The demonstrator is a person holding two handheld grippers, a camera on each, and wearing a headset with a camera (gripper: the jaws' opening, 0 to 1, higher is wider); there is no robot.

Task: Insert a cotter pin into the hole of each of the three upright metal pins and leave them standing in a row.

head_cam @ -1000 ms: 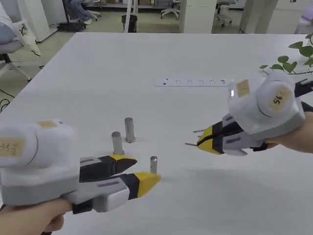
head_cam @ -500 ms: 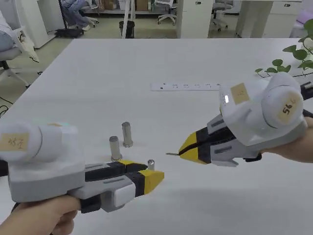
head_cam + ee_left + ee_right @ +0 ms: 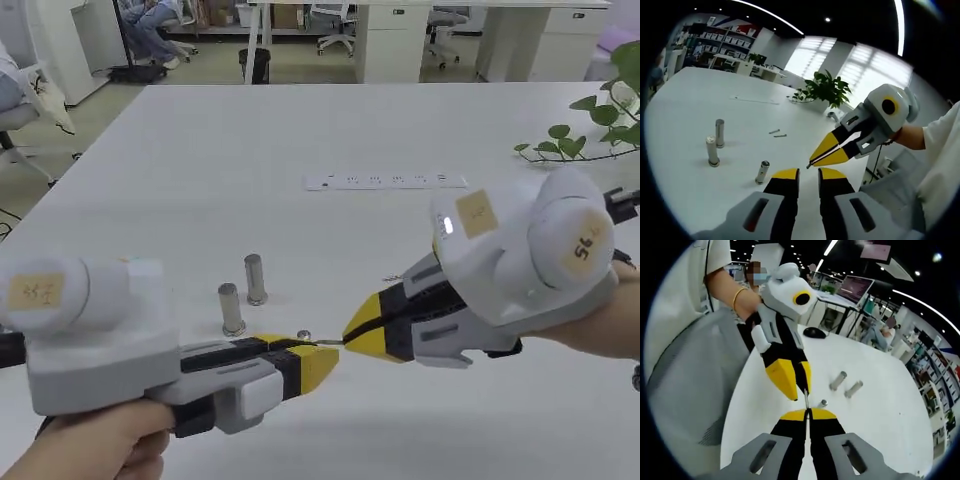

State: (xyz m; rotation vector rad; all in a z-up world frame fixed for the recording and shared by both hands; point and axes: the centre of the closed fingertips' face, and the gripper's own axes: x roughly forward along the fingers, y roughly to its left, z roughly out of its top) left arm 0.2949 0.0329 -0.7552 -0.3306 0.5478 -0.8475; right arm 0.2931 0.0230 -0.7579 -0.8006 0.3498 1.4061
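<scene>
My right gripper [image 3: 348, 336] has its jaws pinched tight on a thin steel cotter pin [image 3: 806, 399], whose tip is close to the nearest upright grey metal pin [image 3: 762, 171]. My left gripper [image 3: 808, 176] hovers just beside that pin, jaws slightly apart, gripping nothing. A second metal pin [image 3: 230, 308] and a third metal pin [image 3: 255, 280] stand behind it, toward the white table's [image 3: 300, 130] left edge.

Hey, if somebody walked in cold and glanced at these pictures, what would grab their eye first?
First, the two yellow-tipped tools almost meeting tip to tip over the near part of the white table: the right tool is shut on a thin cotter pin, and the left tool is open. Then the metal pins: one and another stand left of the tips, a third beside the left tool.
</scene>
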